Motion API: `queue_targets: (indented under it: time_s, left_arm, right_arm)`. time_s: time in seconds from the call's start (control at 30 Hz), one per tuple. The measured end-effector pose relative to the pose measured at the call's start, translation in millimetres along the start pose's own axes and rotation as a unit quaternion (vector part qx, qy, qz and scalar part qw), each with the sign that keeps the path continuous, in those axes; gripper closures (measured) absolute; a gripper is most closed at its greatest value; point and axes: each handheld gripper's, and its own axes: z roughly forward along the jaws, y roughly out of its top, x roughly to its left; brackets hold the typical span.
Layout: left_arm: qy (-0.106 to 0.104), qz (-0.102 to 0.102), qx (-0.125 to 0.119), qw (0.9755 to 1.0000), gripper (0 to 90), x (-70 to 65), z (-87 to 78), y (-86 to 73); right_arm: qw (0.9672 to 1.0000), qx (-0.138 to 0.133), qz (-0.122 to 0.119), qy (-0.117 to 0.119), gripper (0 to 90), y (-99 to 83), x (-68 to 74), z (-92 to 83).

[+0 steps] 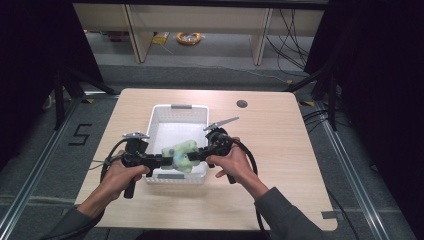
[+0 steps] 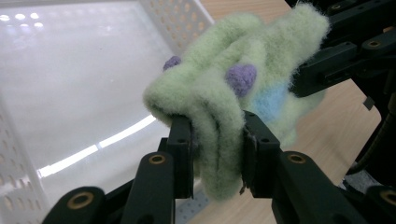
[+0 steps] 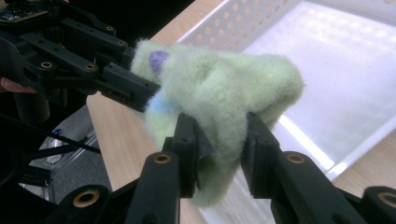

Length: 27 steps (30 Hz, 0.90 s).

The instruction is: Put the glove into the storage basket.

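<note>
The fuzzy pale-green cloth with purple dots [image 1: 181,156] hangs between my two grippers over the near edge of the white perforated plastic basket [image 1: 165,116] in the high view, its long axis running left to right. In the left gripper view, my left gripper [image 2: 217,154] pinches one end. In the right gripper view, my right gripper [image 3: 219,151] pinches the other end; I judge both equally near.
</note>
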Motion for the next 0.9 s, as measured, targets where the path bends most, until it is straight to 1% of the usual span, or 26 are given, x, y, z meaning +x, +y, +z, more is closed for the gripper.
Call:
queue_targets:
  time_s: [0.03,0.07,0.1,0.13,0.2,0.23,0.27,0.37,0.43,0.47,0.5,0.53,0.57,0.6,0.63,0.67,0.7,0.73,0.77,0.8,0.83,0.87,0.9]
  left_arm:
    - [0.002,-0.006,-0.001,1.0,68.4,2.0,1.2,0.6]
    - [0.003,-0.006,0.004,1.0,68.5,4.5,1.6,1.6]
    - [0.007,-0.009,0.0,0.9999,68.4,6.2,3.4,2.1]
    - [0.009,-0.011,0.002,0.9999,68.4,8.7,4.2,2.6]
    - [0.009,-0.014,0.008,0.9998,68.3,13.0,6.5,2.8]
    - [0.014,-0.015,0.01,0.9997,68.3,14.7,7.8,2.7]
    - [0.015,-0.019,0.011,0.9997,68.3,16.2,9.6,2.8]
    - [0.018,-0.019,0.021,0.9994,68.2,22.0,13.0,2.4]
    - [0.02,-0.027,0.023,0.9992,68.2,24.8,16.1,1.5]
    - [0.02,-0.02,0.034,0.999,68.1,27.8,16.3,1.1]
    - [0.021,-0.028,0.029,0.999,68.1,27.9,18.9,0.4]
    - [0.022,-0.031,0.03,0.9988,68.1,29.1,20.7,-0.4]
    - [0.021,-0.028,0.038,0.9987,68.1,31.9,21.9,-0.9]
    - [0.021,-0.036,0.037,0.9984,68.0,32.7,23.8,-1.5]
    - [0.022,-0.039,0.037,0.9983,67.9,33.9,25.4,-2.0]
    - [0.024,-0.039,0.037,0.9983,67.9,34.8,26.7,-2.6]
    - [0.024,-0.036,0.042,0.9982,67.9,35.7,26.9,-2.9]
    - [0.025,-0.029,0.05,0.998,67.8,37.1,26.8,-3.4]
    - [0.029,-0.03,0.049,0.9979,67.8,37.0,28.2,-4.2]
    - [0.031,-0.023,0.059,0.9975,67.8,38.4,27.9,-4.3]
    - [0.035,-0.032,0.053,0.9975,67.8,37.6,29.6,-5.1]
    - [0.036,-0.024,0.062,0.9971,67.7,39.4,29.3,-5.2]
    - [0.037,-0.025,0.061,0.9971,67.7,39.8,30.3,-5.6]
  right_arm:
    - [1.0,0.0,0.004,-0.001,70.5,1.6,-1.4,2.4]
    - [1.0,0.002,0.006,-0.004,70.5,3.1,-2.4,4.7]
    - [0.9999,0.005,0.008,-0.005,70.5,4.4,-3.3,7.2]
    - [1.0,0.004,0.005,-0.007,70.5,5.6,-5.2,10.2]
    - [0.9998,0.01,0.014,-0.011,70.4,7.4,-7.6,14.8]
    - [0.9998,0.012,0.013,-0.012,70.4,8.1,-9.5,17.3]
    - [0.9997,0.013,0.015,-0.013,70.4,8.5,-10.7,20.3]
    - [0.9995,0.02,0.018,-0.018,70.4,9.6,-14.4,27.4]
    - [0.9993,0.023,0.02,-0.02,70.4,9.6,-16.3,31.7]
    - [0.9993,0.026,0.022,-0.019,70.3,9.5,-16.5,33.9]
    - [0.9991,0.03,0.023,-0.021,70.3,9.3,-17.4,35.5]
    - [0.9988,0.033,0.029,-0.023,70.2,9.0,-17.4,37.6]
    - [0.9986,0.037,0.029,-0.027,70.2,8.7,-18.9,39.3]
    - [0.9979,0.044,0.035,-0.033,70.2,8.3,-19.5,41.3]
    - [0.9974,0.048,0.041,-0.035,70.1,8.2,-19.3,42.9]
    - [0.9976,0.048,0.037,-0.035,70.0,7.9,-20.0,45.1]
    - [0.9966,0.056,0.049,-0.034,69.8,7.8,-18.8,46.3]
    - [0.9973,0.051,0.035,-0.038,69.7,7.3,-21.4,48.3]
    - [0.9964,0.059,0.046,-0.041,69.6,7.0,-20.7,49.6]
    - [0.9968,0.057,0.039,-0.04,69.6,6.6,-21.8,51.7]
    - [0.9966,0.061,0.038,-0.041,69.6,6.4,-22.1,53.2]
    - [0.9967,0.061,0.034,-0.041,69.6,6.2,-22.5,54.7]
    - [0.9965,0.064,0.035,-0.042,69.5,6.1,-22.6,56.0]
